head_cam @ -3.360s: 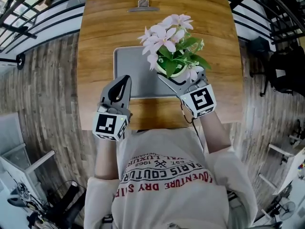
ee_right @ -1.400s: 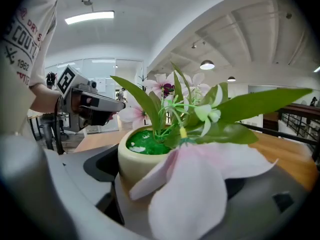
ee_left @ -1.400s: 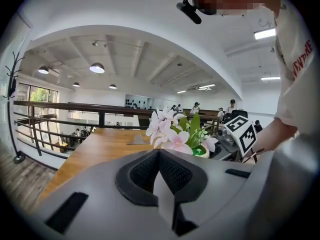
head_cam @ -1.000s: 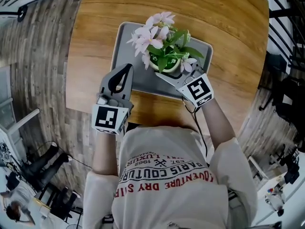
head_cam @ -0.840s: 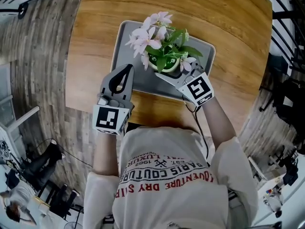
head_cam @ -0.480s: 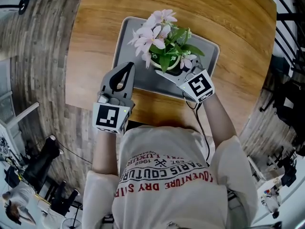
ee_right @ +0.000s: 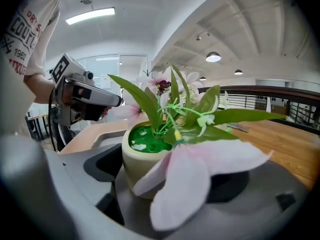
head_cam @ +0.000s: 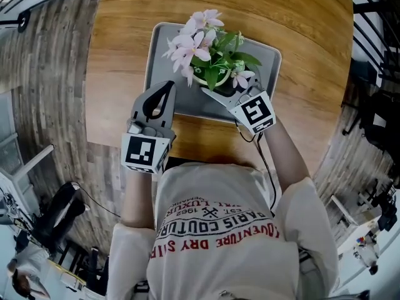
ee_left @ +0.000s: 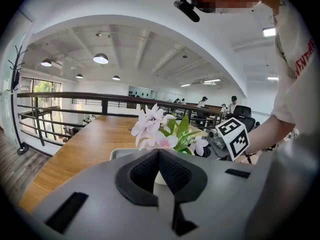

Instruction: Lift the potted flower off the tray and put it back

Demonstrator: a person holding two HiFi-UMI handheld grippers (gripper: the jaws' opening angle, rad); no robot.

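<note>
The potted flower (head_cam: 209, 52), pink blooms and green leaves in a cream pot (ee_right: 142, 156), stands over the right half of the grey tray (head_cam: 164, 55). My right gripper (head_cam: 224, 91) is shut on the pot, one jaw on each side of it in the right gripper view (ee_right: 167, 176). Whether the pot's base touches the tray is hidden. My left gripper (head_cam: 164, 91) is shut and holds nothing, its tip over the tray's near left edge. From the left gripper view (ee_left: 159, 156), the flower (ee_left: 160, 131) shows just beyond the tips.
The tray lies on a rounded wooden table (head_cam: 119, 42). Plank floor (head_cam: 44, 92) surrounds it, with black railings and a dark chair (head_cam: 381, 105) at the right. The tray's left half is bare.
The pot, held by my right gripper, has moved from above the tray's right edge to over the tray itself and sits lower. My left gripper has stayed put.
</note>
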